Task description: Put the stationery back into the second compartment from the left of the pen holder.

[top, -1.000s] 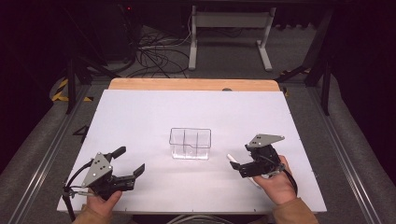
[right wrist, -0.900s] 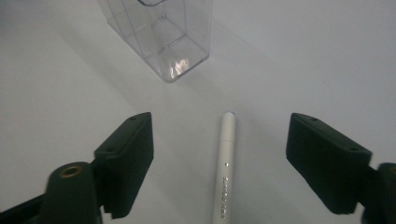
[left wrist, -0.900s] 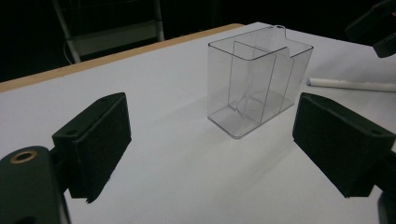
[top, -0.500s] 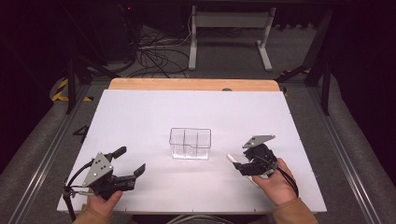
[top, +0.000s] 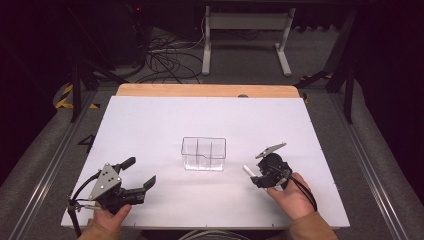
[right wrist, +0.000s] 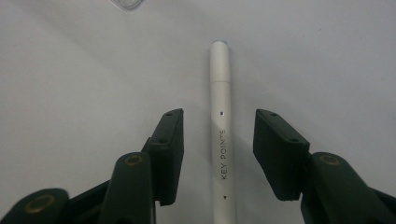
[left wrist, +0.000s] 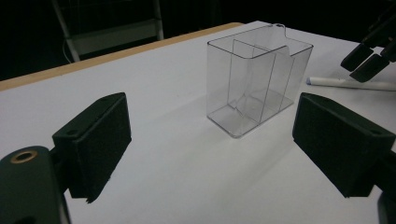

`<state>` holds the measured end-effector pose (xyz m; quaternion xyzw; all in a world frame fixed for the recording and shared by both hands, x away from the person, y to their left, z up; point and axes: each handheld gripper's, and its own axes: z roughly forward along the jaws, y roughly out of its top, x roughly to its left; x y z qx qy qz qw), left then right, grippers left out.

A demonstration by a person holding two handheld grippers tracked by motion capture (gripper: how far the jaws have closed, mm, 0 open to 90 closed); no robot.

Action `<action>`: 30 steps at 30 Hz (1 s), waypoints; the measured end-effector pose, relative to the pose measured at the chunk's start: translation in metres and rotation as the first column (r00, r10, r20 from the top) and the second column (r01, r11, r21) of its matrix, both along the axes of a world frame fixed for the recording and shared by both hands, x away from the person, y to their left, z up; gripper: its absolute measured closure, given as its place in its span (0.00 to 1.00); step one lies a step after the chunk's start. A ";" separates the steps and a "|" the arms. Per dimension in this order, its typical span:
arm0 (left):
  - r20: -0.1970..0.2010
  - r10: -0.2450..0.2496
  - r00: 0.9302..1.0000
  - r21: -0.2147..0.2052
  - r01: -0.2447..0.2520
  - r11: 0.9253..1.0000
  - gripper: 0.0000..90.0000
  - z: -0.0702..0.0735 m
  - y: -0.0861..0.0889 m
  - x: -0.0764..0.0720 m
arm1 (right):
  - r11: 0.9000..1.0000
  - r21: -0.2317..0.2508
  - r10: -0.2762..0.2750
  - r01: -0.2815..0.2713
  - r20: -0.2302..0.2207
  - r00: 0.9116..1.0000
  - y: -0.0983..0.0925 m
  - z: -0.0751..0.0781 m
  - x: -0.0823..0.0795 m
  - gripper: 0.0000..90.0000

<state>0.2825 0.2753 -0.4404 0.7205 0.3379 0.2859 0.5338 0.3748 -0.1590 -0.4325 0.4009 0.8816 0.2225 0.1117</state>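
1. Right gripper [right wrist: 218, 156] stands over a white pen [right wrist: 221, 135]. Its jaws have just been closing, and the pen lies between them, but a gap shows on each side, so the pads do not press on it yet.
2. In the high view the right gripper [top: 257, 176] is low on the worktop [top: 150, 125], to the right of a clear plastic organizer [top: 203, 153], and one end of the white pen [top: 248, 171] sticks out toward that box.
3. The pen lies flat on the worktop, near the organizer but apart from it. In the left gripper view the white pen [left wrist: 345, 84] shows just beyond the right side of the clear plastic organizer [left wrist: 257, 84].
4. The left gripper [top: 136, 176] rests near the front left of the worktop with its jaws apart and nothing between them; it points toward the organizer.
5. The organizer stands upright, and its compartments look empty.
6. My judgement: the work is at an early stage. The approach to the pen is done; the grasp is not complete. What remains is to clamp the pen, lift it, and probably put it in one compartment of the organizer.
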 end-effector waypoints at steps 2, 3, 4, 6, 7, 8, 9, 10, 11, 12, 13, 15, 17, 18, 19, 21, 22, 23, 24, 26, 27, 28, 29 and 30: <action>-0.003 0.000 1.000 -0.004 0.000 1.000 0.14 0.000 0.000 0.000 | 1.000 -0.007 -0.010 0.010 -0.011 1.000 0.001 -0.001 0.001 0.62; -0.001 -0.002 1.000 0.001 0.002 1.000 0.14 0.000 0.000 0.000 | 1.000 -0.016 -0.015 0.015 -0.013 1.000 0.001 -0.001 0.001 0.65; -0.001 -0.002 1.000 0.001 0.002 1.000 0.14 0.000 0.000 0.000 | 1.000 -0.025 -0.018 0.018 -0.011 1.000 0.002 -0.002 0.001 0.65; -0.001 -0.002 1.000 0.002 0.002 1.000 0.14 0.000 0.000 0.000 | 0.999 -0.031 -0.025 0.024 -0.024 0.999 0.003 -0.004 0.001 0.67; -0.001 -0.002 1.000 0.001 0.002 1.000 0.14 0.000 0.000 0.000 | 0.999 -0.034 -0.027 0.026 -0.028 0.999 0.004 -0.005 0.001 0.68; -0.001 -0.002 1.000 0.001 0.002 1.000 0.14 0.000 0.000 0.000 | 0.999 -0.038 -0.030 0.029 -0.032 0.999 0.004 -0.005 0.001 0.68; -0.001 -0.002 1.000 0.002 0.002 1.000 0.14 0.000 0.000 0.000 | 0.999 -0.043 -0.034 0.033 -0.036 0.999 0.005 -0.006 0.002 0.69; -0.002 -0.002 1.000 0.001 0.002 1.000 0.14 0.000 0.000 0.000 | 0.998 -0.048 -0.036 0.035 -0.039 0.999 0.005 -0.006 0.002 0.70; -0.001 -0.002 1.000 0.001 0.002 1.000 0.14 0.000 0.000 0.000 | 0.998 -0.054 -0.041 0.039 -0.040 0.998 0.006 -0.007 0.002 0.70; -0.001 -0.002 1.000 0.001 0.002 1.000 0.14 0.000 0.000 0.000 | 0.998 -0.055 -0.044 0.042 -0.041 0.998 0.007 -0.007 0.002 0.71; -0.001 -0.002 1.000 0.002 0.002 1.000 0.14 0.000 0.000 0.000 | 0.997 -0.058 -0.046 0.044 -0.044 0.998 0.007 -0.007 0.002 0.72; -0.001 -0.002 1.000 0.003 0.002 1.000 0.14 0.000 0.000 0.000 | 0.997 -0.067 -0.049 0.045 -0.048 0.998 0.008 -0.008 0.002 0.73; -0.001 -0.002 1.000 0.002 0.002 1.000 0.14 0.000 0.000 0.000 | 0.996 -0.078 -0.054 0.050 -0.049 0.997 0.009 -0.009 0.002 0.74; -0.001 -0.002 1.000 0.002 0.002 1.000 0.14 0.000 0.000 0.000 | 0.995 -0.083 -0.056 0.052 -0.050 0.997 0.009 -0.010 0.002 0.75; -0.001 -0.002 1.000 0.002 0.002 1.000 0.14 0.000 0.000 0.000 | 0.995 -0.088 -0.059 0.054 -0.051 0.997 0.010 -0.010 0.002 0.76; -0.001 -0.002 1.000 0.002 0.002 1.000 0.14 0.000 0.000 0.000 | 0.994 -0.095 -0.063 0.058 -0.049 0.997 0.011 -0.011 0.002 0.78; -0.001 -0.002 1.000 0.002 0.002 1.000 0.14 0.000 0.000 0.000 | 0.993 -0.099 -0.066 0.062 -0.047 0.997 0.011 -0.011 0.002 0.79; -0.001 -0.002 1.000 0.003 0.002 1.000 0.14 0.000 0.000 0.000 | 0.993 -0.101 -0.067 0.062 -0.046 0.997 0.011 -0.011 0.002 0.80; -0.001 -0.002 1.000 0.003 0.002 1.000 0.14 0.000 0.000 0.000 | 0.992 -0.105 -0.069 0.063 -0.047 0.997 0.012 -0.011 0.002 0.82; 0.001 -0.001 1.000 0.005 0.001 1.000 0.14 0.000 0.000 0.000 | 0.992 -0.113 -0.070 0.065 -0.043 0.997 0.012 -0.012 0.002 0.84; 0.001 -0.001 1.000 0.006 0.001 1.000 0.14 0.000 0.000 0.000 | 0.991 -0.118 -0.072 0.067 -0.042 0.997 0.012 -0.012 0.002 0.85; -0.001 -0.001 1.000 0.003 0.001 1.000 0.14 0.000 0.000 0.000 | 0.990 -0.121 -0.071 0.066 -0.041 0.997 0.013 -0.013 0.002 0.85; -0.001 -0.001 1.000 0.003 0.001 1.000 0.14 0.000 0.000 0.000 | 0.990 -0.126 -0.071 0.066 -0.039 0.997 0.013 -0.013 0.002 0.85; 0.000 -0.001 1.000 0.002 0.001 1.000 0.14 0.000 0.000 0.000 | 0.990 -0.129 -0.070 0.064 -0.039 0.997 0.014 -0.013 0.002 0.86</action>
